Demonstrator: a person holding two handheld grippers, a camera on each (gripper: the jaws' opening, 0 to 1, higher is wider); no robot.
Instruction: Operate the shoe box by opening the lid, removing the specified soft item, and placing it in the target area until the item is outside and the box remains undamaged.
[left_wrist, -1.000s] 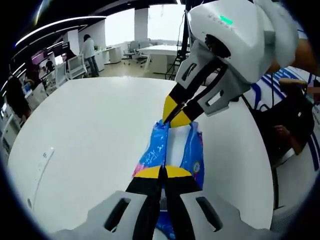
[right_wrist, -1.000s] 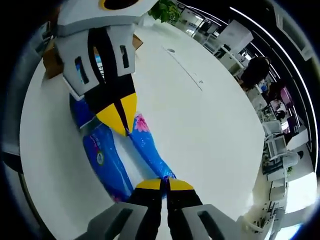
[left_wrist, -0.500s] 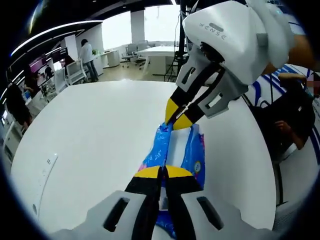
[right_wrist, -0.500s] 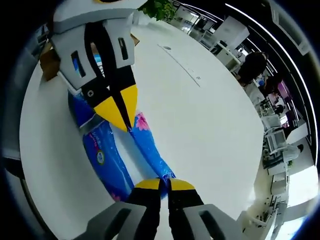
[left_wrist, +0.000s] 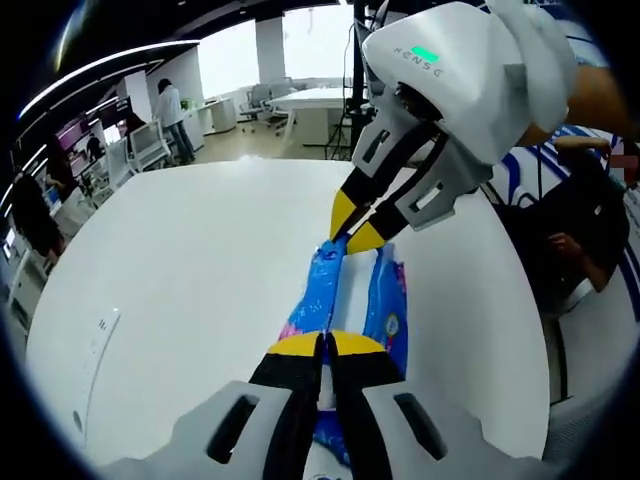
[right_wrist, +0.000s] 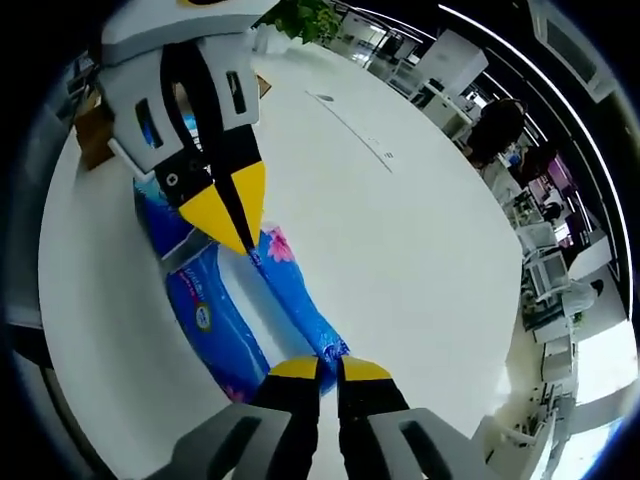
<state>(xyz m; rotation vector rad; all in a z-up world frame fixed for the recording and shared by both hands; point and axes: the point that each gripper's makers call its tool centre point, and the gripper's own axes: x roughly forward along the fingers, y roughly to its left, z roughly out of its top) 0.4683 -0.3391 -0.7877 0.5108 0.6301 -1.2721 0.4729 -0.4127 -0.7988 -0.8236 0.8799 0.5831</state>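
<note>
Sagging between both closed grippers, the blue tissue pack (left_wrist: 352, 300) looks light and soft; left gripper (left_wrist: 325, 345) and right gripper (right_wrist: 320, 368) probably pinch opposite ends.

Blue soft pack (left_wrist: 385, 300) (right_wrist: 215, 315), floral print, stretched lengthwise above white table, pinched at both ends.

Blue soft pack (left_wrist: 385, 310) between both grippers
</note>
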